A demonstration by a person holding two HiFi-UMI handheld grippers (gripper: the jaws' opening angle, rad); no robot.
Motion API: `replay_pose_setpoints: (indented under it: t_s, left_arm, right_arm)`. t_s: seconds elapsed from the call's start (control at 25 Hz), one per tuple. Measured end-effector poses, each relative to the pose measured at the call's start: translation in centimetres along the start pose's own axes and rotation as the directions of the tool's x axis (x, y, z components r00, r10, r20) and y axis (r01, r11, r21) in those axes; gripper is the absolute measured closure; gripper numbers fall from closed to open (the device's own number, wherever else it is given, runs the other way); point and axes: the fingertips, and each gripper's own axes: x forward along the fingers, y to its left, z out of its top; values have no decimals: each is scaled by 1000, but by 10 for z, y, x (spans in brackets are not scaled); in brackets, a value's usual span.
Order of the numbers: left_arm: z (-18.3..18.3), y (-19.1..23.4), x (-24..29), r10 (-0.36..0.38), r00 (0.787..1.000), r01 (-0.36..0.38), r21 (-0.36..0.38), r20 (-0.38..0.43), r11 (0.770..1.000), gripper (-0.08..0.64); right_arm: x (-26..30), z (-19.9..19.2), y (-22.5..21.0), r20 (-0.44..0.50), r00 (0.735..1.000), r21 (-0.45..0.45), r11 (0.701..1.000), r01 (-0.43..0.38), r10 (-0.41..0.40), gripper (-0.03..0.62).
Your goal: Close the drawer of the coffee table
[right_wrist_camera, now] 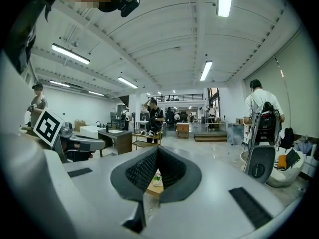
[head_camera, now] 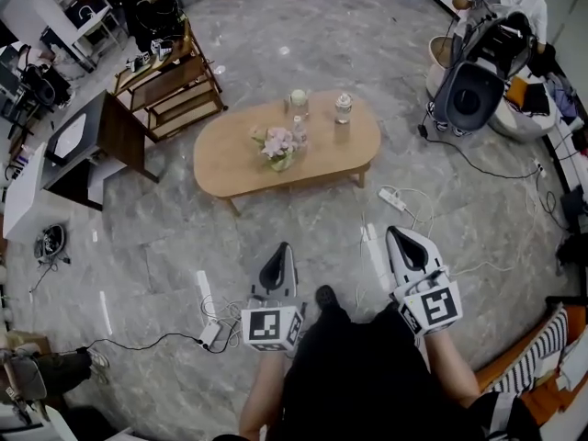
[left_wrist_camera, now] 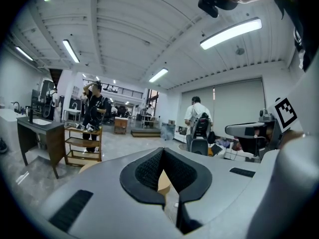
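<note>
1. Oval light-wood coffee-table surface (head_camera: 234, 159) stands on the grey marbled floor (head_camera: 165, 237), well ahead of both tools; its drawer we cannot make out from above.
2. On it we see a pink flower bouquet (head_camera: 278, 145) near the middle; a clear glass jar (head_camera: 343, 108) stands behind it.
3. Left white tool (head_camera: 281, 251) is closed and empty; we hold it about level, well short of the surface.
4. Right white tool (head_camera: 402, 240) has its jaws together with nothing between them; it hovers near the left one, apart from it.
</note>
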Motion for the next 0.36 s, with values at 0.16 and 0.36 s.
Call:
replay_pose_setpoints:
  t_s: [0.16,0.36]
  left_arm:
    - [0,-1,3,-17,1000,17,6,-5,1000,548]
    - [0,-1,10,-40,999,40,7,-12,999,548]
  right_arm:
    - [0,1,1,-1,1000,-9,1000,10,-10,581]
    - [5,-2,-1,-15,1000,-18,1000,23,-24,581]
